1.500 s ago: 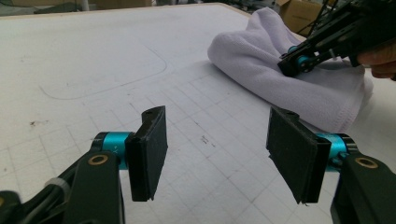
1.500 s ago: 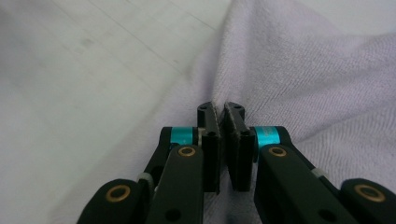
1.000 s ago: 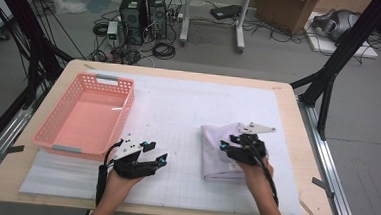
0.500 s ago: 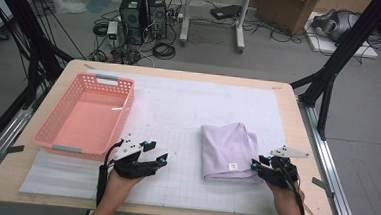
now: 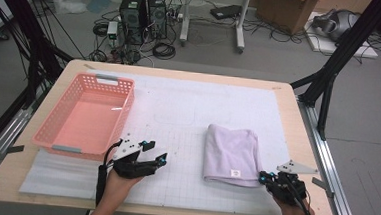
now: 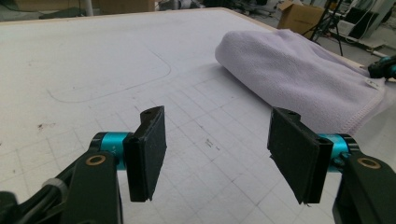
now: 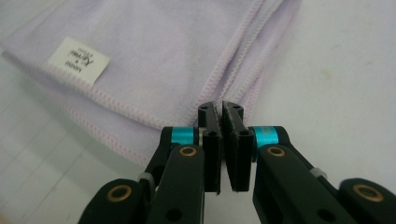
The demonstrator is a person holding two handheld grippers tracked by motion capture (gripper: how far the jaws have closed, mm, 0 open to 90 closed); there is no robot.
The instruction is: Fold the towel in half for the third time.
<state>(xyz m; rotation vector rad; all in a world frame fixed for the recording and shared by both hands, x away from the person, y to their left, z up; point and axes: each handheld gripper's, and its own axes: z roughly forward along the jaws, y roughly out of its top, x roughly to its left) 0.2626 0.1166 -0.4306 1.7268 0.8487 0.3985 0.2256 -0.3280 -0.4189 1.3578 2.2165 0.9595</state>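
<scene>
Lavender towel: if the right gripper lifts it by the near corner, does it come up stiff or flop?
Probably flops: the lavender towel is soft folded cloth with rounded folds, so the layers would likely peel open and hang. It looks light for its size. The fuzzy pile should grip the right gripper pads, so slipping seems unlikely.

From my high view, both forearms are cut off by the bottom edge, and the right gripper [image 5: 269,179] is too small for me to read its pads. In the right gripper view I can't tell whether the shut pads pinch the folded towel's [image 7: 154,56] corner or merely sit at it; the corner is hidden behind them. The print on its label [image 7: 78,59] is too blurred to read. The left gripper view cuts the towel off at the right edge.
</scene>
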